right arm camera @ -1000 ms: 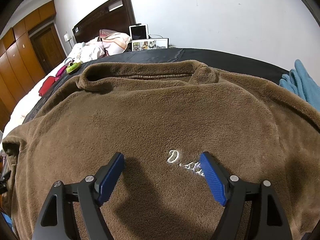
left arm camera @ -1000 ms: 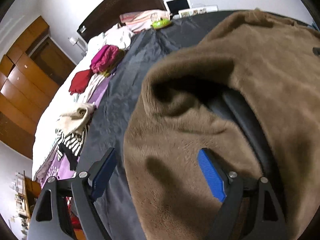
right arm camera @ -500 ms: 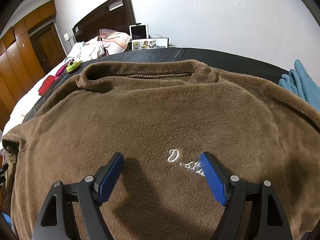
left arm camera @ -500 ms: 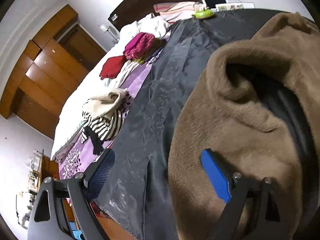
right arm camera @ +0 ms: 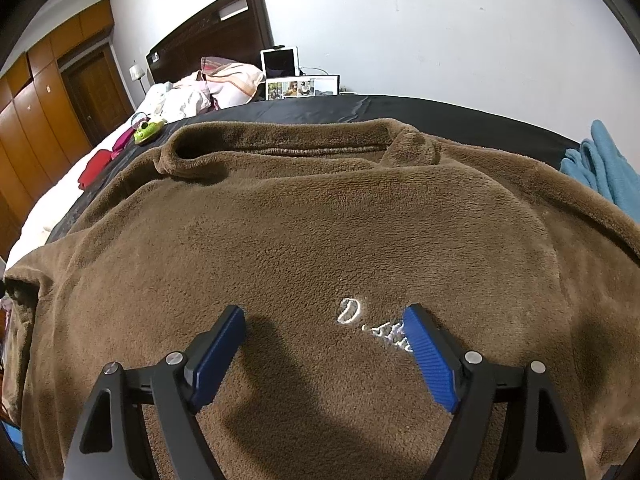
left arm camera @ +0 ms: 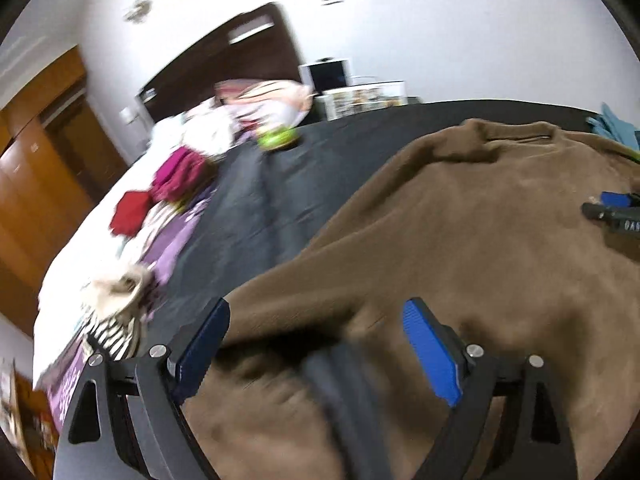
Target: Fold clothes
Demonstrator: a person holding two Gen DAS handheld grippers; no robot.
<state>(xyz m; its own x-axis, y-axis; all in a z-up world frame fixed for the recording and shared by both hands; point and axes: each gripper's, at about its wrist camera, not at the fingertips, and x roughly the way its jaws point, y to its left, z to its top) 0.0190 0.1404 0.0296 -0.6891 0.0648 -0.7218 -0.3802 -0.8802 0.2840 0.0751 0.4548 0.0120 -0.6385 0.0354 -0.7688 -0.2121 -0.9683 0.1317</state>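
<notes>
A brown fleece sweater point(right arm camera: 304, 232) lies spread flat over a black sheet point(right arm camera: 460, 114) on the bed, filling the centre and lower part of the right wrist view. Its pile is thick and plush, its rolled collar point(right arm camera: 280, 140) sits toward the upper middle of the frame, and white embroidered script point(right arm camera: 372, 326) runs across the chest in the lower centre. One sleeve end hangs at the far left edge of that view.

The right tool point(right arm camera: 324, 352) stands wide over the chest, with nothing gripped between its blue pads point(right arm camera: 430, 358). The left tool point(left arm camera: 316, 352) is also wide, hovering over the sweater's left side at the bottom of the blurred left wrist view — fleece and a dark fold lie below it, but the pads close on nothing.

Counted: one brown sweater, two tools. Along the left of the left wrist view lie other clothes — one red piece point(left arm camera: 130, 218), one magenta piece point(left arm camera: 180, 172), one cream piece on a striped one point(left arm camera: 116, 312). One green toy point(right arm camera: 149, 130) sits on the sheet at upper left, one teal garment point(right arm camera: 604, 164) at the right edge, and one dark headboard point(right arm camera: 212, 32) stands behind.
</notes>
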